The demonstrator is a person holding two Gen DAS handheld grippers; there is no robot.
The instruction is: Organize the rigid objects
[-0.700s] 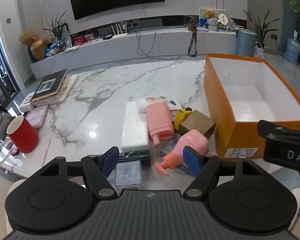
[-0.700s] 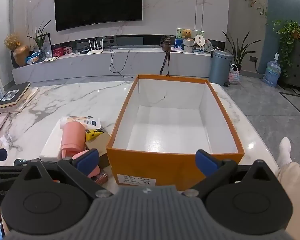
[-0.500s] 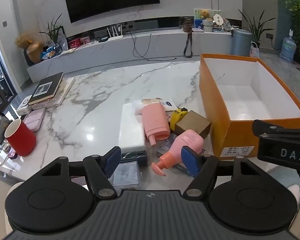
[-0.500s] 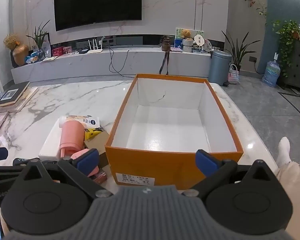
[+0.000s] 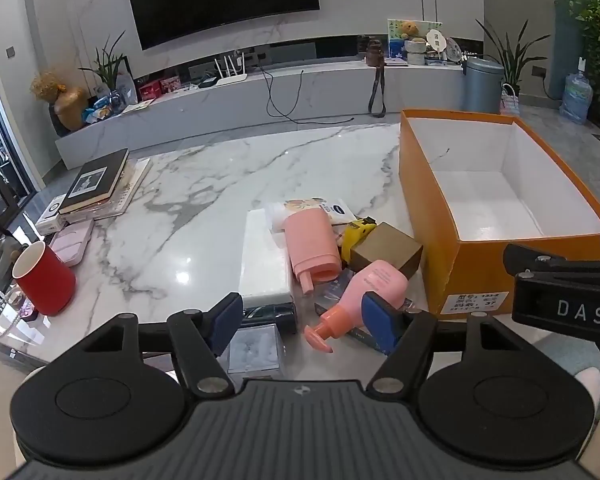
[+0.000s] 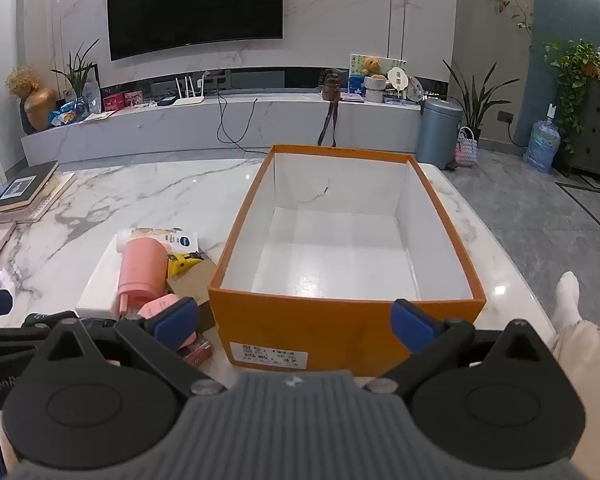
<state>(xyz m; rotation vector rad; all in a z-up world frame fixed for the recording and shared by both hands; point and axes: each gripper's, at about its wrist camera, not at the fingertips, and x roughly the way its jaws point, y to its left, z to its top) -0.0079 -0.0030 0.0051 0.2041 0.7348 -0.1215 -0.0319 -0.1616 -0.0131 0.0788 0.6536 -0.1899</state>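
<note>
An empty orange box [image 5: 432, 216] [image 6: 340, 332] stands on the marble table, white inside. Left of it lies a pile: a pink pump bottle [image 5: 368, 288], a pink tumbler on its side [image 5: 312, 244] [image 6: 142, 268], a brown carton [image 5: 388, 248], a yellow tape measure [image 5: 356, 232], a white flat box [image 5: 264, 264] and a printed tube [image 5: 320, 210]. A clear case [image 5: 256, 348] lies at the table's near edge. My left gripper [image 5: 300, 320] is open, hovering just short of the pile. My right gripper [image 6: 296, 320] is open in front of the orange box's near wall.
A red cup [image 5: 44, 276] stands at the table's left edge, with a pink case [image 5: 72, 240] and stacked books [image 5: 96, 184] behind it. A TV console and a bin [image 5: 480, 84] lie beyond the table. A person's socked foot [image 6: 568, 300] shows at the right.
Both grippers have drawn back slightly and risen, so the pile and the box sit a little farther off. Both stay open and nothing on the table has moved.
</note>
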